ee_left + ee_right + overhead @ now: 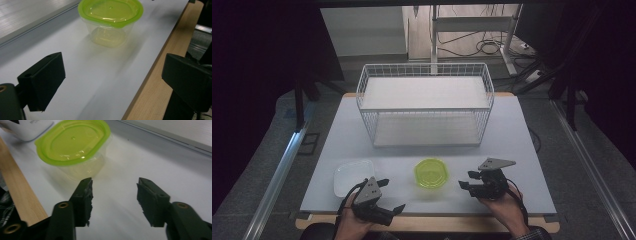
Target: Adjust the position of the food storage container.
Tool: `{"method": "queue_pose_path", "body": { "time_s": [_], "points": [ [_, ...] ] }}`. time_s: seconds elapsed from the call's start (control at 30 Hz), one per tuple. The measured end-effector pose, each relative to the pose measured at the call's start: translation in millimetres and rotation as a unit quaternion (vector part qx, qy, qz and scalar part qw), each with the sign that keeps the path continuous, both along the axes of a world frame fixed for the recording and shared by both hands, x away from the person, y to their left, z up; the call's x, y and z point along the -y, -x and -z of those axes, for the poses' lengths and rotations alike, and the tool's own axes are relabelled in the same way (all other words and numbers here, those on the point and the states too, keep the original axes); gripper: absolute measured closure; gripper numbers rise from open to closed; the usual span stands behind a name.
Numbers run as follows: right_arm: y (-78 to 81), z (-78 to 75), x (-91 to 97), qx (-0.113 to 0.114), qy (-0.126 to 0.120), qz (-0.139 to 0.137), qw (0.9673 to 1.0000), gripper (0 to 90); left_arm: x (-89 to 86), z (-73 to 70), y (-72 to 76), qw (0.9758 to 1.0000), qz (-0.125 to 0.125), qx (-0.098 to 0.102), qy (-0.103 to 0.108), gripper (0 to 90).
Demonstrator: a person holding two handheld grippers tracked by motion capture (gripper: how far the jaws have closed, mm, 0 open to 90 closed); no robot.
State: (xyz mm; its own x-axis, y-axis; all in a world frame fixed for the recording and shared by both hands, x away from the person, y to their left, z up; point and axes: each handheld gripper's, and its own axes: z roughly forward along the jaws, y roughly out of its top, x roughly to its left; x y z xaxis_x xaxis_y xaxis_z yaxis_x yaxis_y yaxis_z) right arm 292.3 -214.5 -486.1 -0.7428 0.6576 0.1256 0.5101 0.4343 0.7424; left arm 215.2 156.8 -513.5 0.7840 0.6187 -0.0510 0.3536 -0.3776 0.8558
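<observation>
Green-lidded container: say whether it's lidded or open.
Lidded. The green lid sits flat on the clear container, rim covered all round.

Left black two-jaw gripper point(391, 195): blocky matte jaws, grey three-cornered plate on top, black cable trailing behind. Right black two-jaw gripper point(466, 180): same plate, brass-coloured pivot screws behind the jaws, worn ragged pad faces. Dark checked sleeve behind it.

Right gripper point(113, 195) jaws apart, empty, near green-lidded container point(75, 147).
</observation>
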Motion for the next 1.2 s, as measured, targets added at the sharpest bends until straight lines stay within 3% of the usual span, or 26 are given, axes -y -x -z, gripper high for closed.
{"method": "queue_pose_path", "body": {
  "time_s": [0.1, 0.13, 0.2, 0.23, 0.37, 0.6, 0.63, 0.87, 1.07, 1.17, 1.2],
  "points": [
    [-3.0, -5.3, -4.8, -0.002, 0.001, -0.011, 0.9999, 58.4, 1.0, 0.2, 0.4, 1.0000, 0.002, 0.002, 0.003, 3.7],
    [-5.0, -9.0, -7.8, -0.002, -0.001, -0.015, 0.9999, 67.5, 1.7, 0.4, 0.7, 1.0000, 0.003, 0.005, 0.000, 3.5],
    [-6.2, -11.2, -9.5, -0.004, -0.001, -0.016, 0.9999, 71.5, 2.1, 0.5, 0.6, 1.0000, 0.003, 0.006, -0.001, 3.3],
    [-8.1, -16.0, -13.6, 0.000, 0.007, -0.019, 0.9998, 80.3, 2.6, 0.7, 1.0, 1.0000, 0.004, 0.008, -0.001, 3.2],
    [-11.7, -24.0, -19.6, 0.012, 0.014, -0.025, 0.9995, 88.3, 3.3, 0.3, 1.7, 0.9999, 0.004, 0.014, -0.002, 3.3],
    [-24.8, -32.7, -43.4, 0.009, 0.003, -0.069, 0.9976, 89.6, 4.2, 0.2, 2.5, 0.9997, 0.005, 0.021, -0.005, 3.3],
    [-29.1, -31.9, -54.6, 0.005, 0.003, -0.078, 0.9969, 89.7, 4.2, 0.2, 2.5, 0.9997, 0.005, 0.022, -0.005, 3.2],
    [-37.8, -29.7, -85.1, 0.003, -0.001, -0.097, 0.9953, 89.9, 3.6, 0.3, 2.3, 0.9997, 0.003, 0.023, -0.005, 3.1],
    [-41.6, -26.5, -118.8, -0.002, 0.000, -0.130, 0.9915, 89.8, 3.8, 0.6, 2.3, 0.9996, 0.001, 0.025, -0.010, 3.1],
    [-39.9, -23.5, -133.7, -0.004, 0.002, -0.150, 0.9887, 89.8, 3.4, 0.2, 2.5, 0.9996, 0.002, 0.027, -0.010, 3.1],
    [-37.6, -20.7, -143.8, -0.005, 0.008, -0.164, 0.9865, 89.8, 3.3, 0.2, 2.4, 0.9996, 0.002, 0.026, -0.010, 3.2]
  ]
}}
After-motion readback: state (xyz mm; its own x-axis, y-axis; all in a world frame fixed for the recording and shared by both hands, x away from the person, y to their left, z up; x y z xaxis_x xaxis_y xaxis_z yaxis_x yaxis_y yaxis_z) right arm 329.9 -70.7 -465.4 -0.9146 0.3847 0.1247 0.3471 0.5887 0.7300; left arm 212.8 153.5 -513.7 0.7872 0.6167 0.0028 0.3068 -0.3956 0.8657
